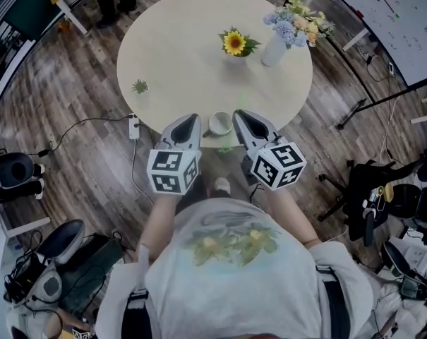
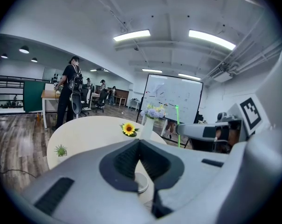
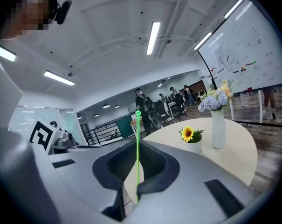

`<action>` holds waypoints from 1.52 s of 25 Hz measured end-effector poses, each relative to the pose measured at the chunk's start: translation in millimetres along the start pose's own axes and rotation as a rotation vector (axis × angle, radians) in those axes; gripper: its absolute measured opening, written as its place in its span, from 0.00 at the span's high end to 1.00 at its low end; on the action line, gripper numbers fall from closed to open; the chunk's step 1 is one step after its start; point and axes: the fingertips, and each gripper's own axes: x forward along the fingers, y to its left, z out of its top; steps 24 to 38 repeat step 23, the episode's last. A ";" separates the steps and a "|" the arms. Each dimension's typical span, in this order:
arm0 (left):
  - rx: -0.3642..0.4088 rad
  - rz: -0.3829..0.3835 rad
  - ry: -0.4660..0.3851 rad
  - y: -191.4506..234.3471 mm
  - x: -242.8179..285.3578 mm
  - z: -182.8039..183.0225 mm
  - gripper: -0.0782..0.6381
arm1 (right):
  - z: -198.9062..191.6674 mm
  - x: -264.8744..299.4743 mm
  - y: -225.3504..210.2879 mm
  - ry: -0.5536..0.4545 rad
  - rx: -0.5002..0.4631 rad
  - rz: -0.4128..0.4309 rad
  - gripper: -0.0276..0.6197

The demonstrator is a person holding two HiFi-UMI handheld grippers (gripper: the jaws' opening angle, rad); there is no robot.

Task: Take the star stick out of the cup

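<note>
Right gripper (image 3: 137, 143) is clamped on the one star stick (image 3: 138, 125). The thin green stick stands upright between its closed jaws, with its small green head above the tips. Its lower end runs down behind the jaws, and whether it is clear of the cup cannot be told. Left gripper (image 2: 140, 141) has its jaws together with nothing between them.

One white cup (image 1: 219, 123) sits at the near edge of the single round table (image 1: 178, 41). One gripper flanks it on each side, both just beside it.

Three other things stand on the table:
- One sunflower pot (image 1: 234, 44) is near the middle.
- One white vase (image 1: 273, 50) of mixed flowers is just to the pot's right.
- One small green plant (image 1: 140, 87) is toward the left edge, well apart from the rest.

All three are beyond the cup, away from the grippers. Around the table lie a wooden floor with a cable and power strip (image 1: 134, 126), a whiteboard (image 1: 404, 13) and office chairs. One person with a backpack (image 2: 68, 97) stands at the table's far side, and more people are in the distance.
</note>
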 end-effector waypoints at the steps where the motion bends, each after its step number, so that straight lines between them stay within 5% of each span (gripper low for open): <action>1: -0.002 0.001 0.000 -1.6 -0.8 -1.1 0.89 | -3.1 -1.0 -0.2 0.007 0.000 0.001 0.91; 38: -0.050 0.058 -0.009 -10.0 -27.2 -22.7 0.89 | -31.4 -14.1 11.7 0.068 -0.011 0.039 0.91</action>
